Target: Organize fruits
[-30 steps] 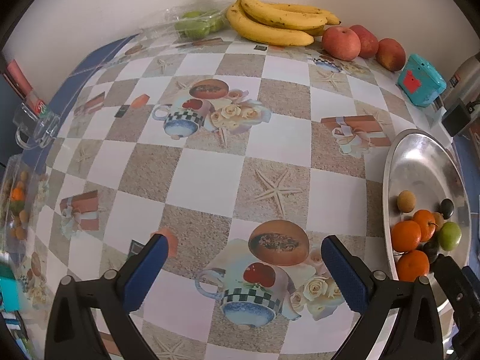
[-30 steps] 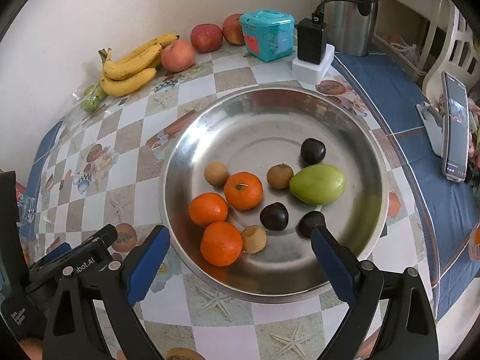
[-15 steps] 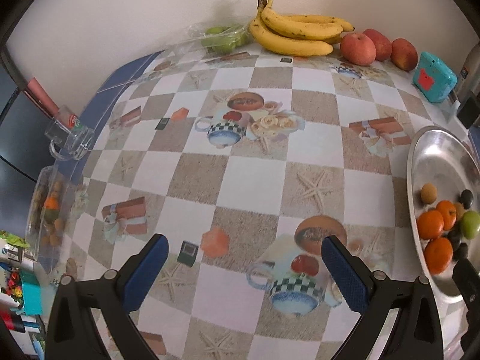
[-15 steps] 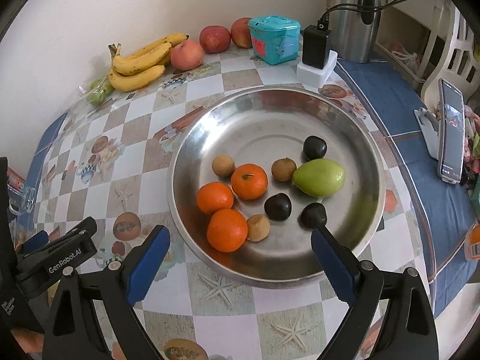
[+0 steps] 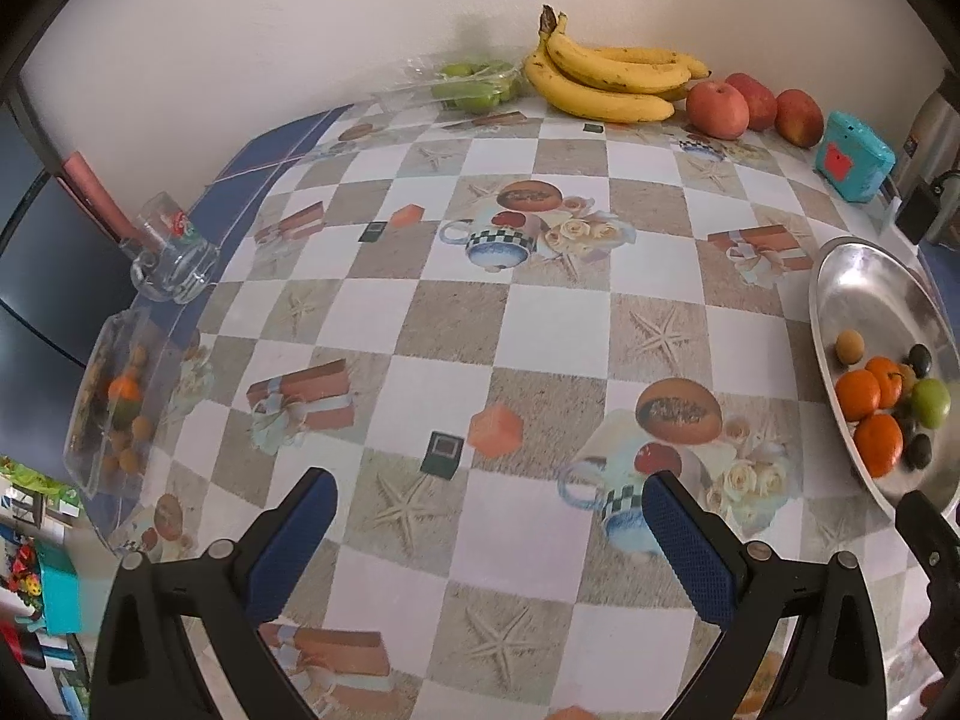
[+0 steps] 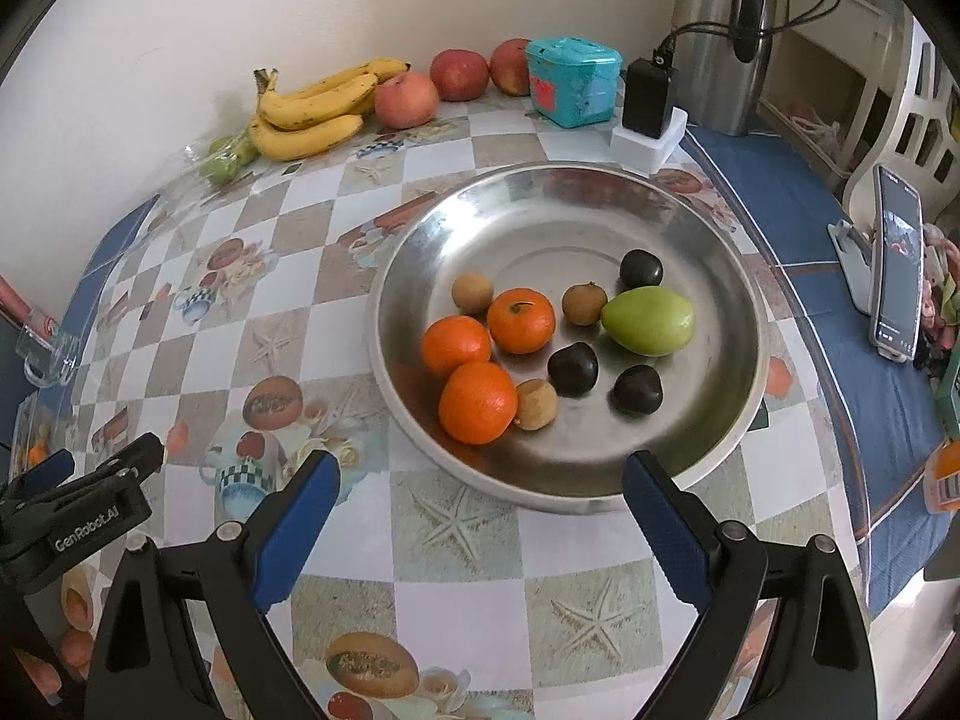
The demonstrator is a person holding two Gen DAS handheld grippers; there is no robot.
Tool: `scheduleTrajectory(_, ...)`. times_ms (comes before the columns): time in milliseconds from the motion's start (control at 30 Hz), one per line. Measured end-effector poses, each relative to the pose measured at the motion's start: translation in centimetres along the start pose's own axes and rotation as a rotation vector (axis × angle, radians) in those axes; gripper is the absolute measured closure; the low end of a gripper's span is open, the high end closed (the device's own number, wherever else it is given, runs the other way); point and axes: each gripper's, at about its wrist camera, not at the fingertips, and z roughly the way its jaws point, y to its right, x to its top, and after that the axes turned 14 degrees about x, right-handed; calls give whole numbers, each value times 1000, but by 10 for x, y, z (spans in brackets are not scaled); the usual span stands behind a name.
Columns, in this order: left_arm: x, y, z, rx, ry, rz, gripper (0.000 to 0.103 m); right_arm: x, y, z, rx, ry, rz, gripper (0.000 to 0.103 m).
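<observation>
Both hand-held grippers hang wide open and hold nothing. The left hand-held gripper [image 5: 489, 516] sits over the patterned surface [image 5: 540, 330]; the right hand-held gripper [image 6: 480, 495] sits just short of the steel tray [image 6: 708, 228]. In the tray lie 3 oranges [image 6: 521, 320], a green fruit [image 6: 648, 321], 3 dark fruits [image 6: 573, 368] and 3 small brown ones [image 6: 584, 303]. Bananas [image 6: 312, 111] and apples [image 6: 407, 100] rest by the wall.

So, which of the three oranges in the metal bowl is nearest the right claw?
The front orange, touching a small brown fruit; the other two lie behind it.
</observation>
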Motion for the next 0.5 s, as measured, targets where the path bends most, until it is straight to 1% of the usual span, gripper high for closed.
scheduleTrajectory(67, -4, -4, -3, -7, 2, -4, 0, -2, -3, -1, -1, 0, -7, 8)
scheduleTrajectory(333, -12, -19, -16, -27, 32, -25, 0, -4, -8, -21, -11, 63, -15, 8)
scheduleTrajectory(500, -13, -27, -23, -37, 60, -39, 0, -3, -9, -23, -7, 73, -18, 8)
